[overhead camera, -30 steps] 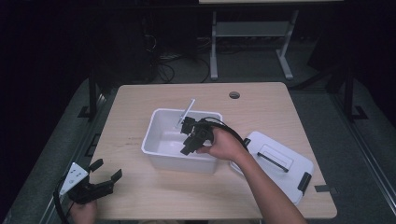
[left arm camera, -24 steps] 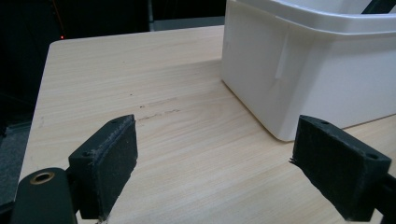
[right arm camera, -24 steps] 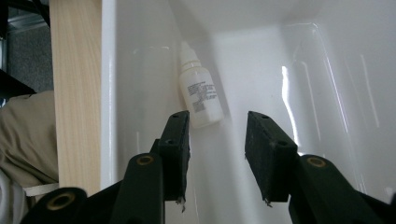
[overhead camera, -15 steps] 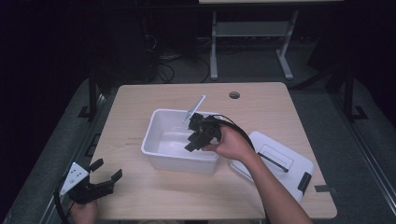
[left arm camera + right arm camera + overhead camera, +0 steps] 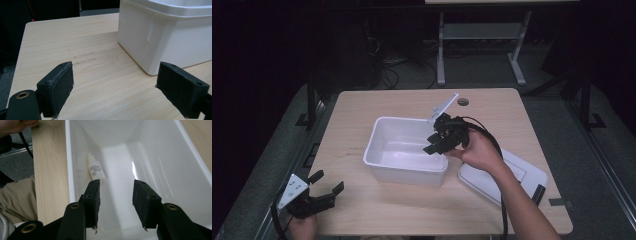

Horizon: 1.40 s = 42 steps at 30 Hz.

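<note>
Small bottle (image 5: 95, 170) in white bin (image 5: 70, 170) bears printed label; text too small, unreadable

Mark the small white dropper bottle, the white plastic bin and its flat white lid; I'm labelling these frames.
small white dropper bottle (image 5: 95, 170), right gripper view, printed label.
white plastic bin (image 5: 373, 145), high view, left rim.
flat white lid (image 5: 533, 175), high view, top.

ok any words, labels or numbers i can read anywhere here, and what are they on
None can be read.
Small white bottle lying in the white bin: it has a label with printed lines, too small and blurred to read.
White bin, its lid and the table: no text that shows.
</note>
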### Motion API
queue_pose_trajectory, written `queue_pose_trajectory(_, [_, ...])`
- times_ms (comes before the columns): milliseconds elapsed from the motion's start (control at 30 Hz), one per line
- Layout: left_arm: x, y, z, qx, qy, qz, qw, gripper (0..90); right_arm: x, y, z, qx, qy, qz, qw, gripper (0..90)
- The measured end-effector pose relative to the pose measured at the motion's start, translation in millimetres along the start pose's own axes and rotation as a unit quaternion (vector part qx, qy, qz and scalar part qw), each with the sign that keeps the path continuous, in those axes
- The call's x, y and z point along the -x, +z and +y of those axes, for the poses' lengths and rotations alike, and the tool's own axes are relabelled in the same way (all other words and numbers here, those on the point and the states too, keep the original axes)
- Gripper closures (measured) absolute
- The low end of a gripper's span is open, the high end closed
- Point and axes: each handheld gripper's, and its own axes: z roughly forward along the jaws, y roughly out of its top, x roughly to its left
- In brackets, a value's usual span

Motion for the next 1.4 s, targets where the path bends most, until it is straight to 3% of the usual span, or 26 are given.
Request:
queue_pose_trajectory(267, [1.7, 0.8, 0.6, -0.001, 0.004, -0.001, 1.0000, 13.0, 2.9, -24.9, -16.7, 0.010, 0.011, -0.024, 0.9996, 55.3])
queue_pose_trajectory(633, [3.1, 1.9, 1.1, -0.002, 0.007, -0.001, 1.0000, 13.0, 7.6, -57.2, -52.5, 0.016, 0.047, -0.060, 0.9970, 52.5])
queue_pose_trajectory(1033, [4.5, 3.5, 1.6, -0.003, 0.010, 0.000, 0.9999, 13.0, 12.0, -71.5, -97.1, 0.012, 0.078, -0.082, 0.9935, 52.2])
queue_pose_trajectory(1400, [5.4, 3.2, 1.5, -0.004, 0.012, 0.002, 0.9999, 13.0, 13.5, -71.5, -135.4, 0.005, 0.101, -0.091, 0.9907, 52.3])
